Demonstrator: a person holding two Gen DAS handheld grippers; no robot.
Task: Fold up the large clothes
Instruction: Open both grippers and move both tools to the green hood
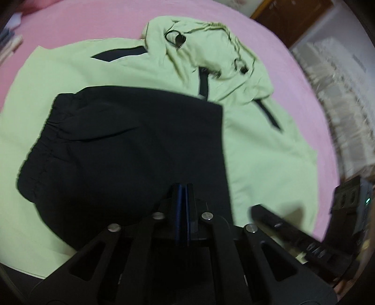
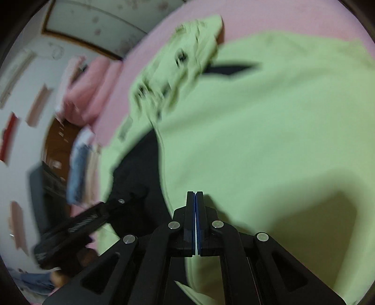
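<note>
The green jacket [image 1: 257, 150] lies spread on the pink bed [image 1: 93, 21], hood bunched at the far end, with a black panel [image 1: 131, 152] of it folded over the near middle. The left claw [image 1: 184, 187] hangs low over the black panel, fingers pressed together; whether cloth is caught between them cannot be told. The right claw [image 2: 195, 194] is angled down over green fabric, fingers likewise closed with only a thin slit between, and the left claw reaches in from the left of its view.
</note>
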